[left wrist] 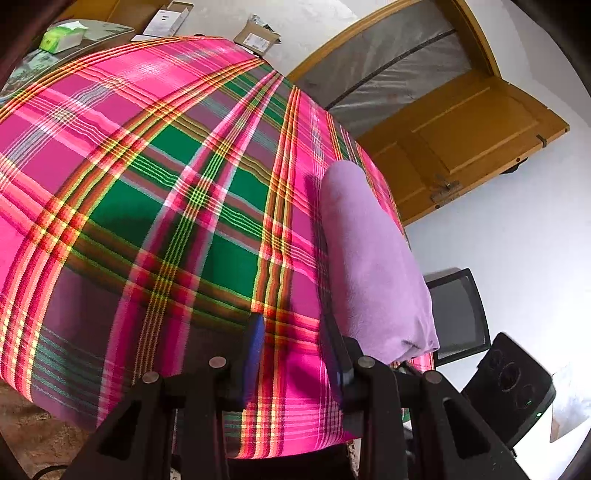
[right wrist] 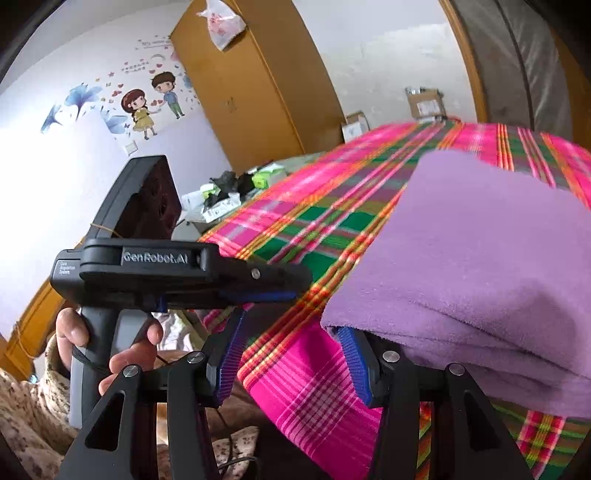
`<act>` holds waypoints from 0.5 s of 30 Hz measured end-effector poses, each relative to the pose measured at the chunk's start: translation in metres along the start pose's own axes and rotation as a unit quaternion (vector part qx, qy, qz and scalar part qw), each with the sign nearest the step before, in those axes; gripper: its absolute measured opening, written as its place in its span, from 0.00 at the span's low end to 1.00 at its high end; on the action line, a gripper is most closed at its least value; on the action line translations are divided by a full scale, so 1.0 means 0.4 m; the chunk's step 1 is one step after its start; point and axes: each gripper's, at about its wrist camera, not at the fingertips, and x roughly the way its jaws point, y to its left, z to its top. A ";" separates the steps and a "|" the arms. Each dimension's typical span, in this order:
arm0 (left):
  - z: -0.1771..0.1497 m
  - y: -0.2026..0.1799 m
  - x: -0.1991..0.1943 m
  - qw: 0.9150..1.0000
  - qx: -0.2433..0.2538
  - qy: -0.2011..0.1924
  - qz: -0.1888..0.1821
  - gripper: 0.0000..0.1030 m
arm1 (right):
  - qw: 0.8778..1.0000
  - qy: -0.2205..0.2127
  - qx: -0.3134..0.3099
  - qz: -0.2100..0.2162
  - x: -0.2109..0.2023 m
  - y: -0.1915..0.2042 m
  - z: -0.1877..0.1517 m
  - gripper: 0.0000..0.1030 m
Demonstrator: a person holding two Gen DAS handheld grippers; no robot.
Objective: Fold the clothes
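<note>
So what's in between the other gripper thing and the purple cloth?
Only bare plaid cloth lies between the left gripper and the folded purple cloth, shown in the right wrist view.

White walls [right wrist: 388, 48], wooden door [left wrist: 469, 147], cartoon decals [right wrist: 147, 103]

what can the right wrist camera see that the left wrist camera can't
Only the right wrist view shows the cartoon wall sticker, the hanging plastic bag, the hand holding the left gripper, and a wardrobe. Only the left wrist view shows the open wooden door and a black chair. Both show the folded purple cloth on the pink plaid tablecloth.
</note>
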 end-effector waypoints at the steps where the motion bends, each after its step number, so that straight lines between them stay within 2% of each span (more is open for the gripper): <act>1: 0.001 0.001 0.000 1.000 -0.001 -0.001 0.000 0.30 | 1.000 0.005 0.004 0.003 0.003 -0.003 -0.003 0.51; 6: 0.007 -0.002 -0.004 1.000 -0.003 -0.011 0.008 0.30 | 0.999 0.019 0.017 0.047 -0.004 -0.002 -0.007 0.52; 9: 0.011 0.000 -0.005 1.000 0.001 -0.014 0.008 0.30 | 0.998 0.027 0.001 0.053 -0.010 0.015 -0.002 0.52; 15: 0.024 0.003 0.010 1.000 0.001 -0.014 0.011 0.30 | 0.999 -0.012 0.014 0.042 -0.082 -0.009 0.018 0.52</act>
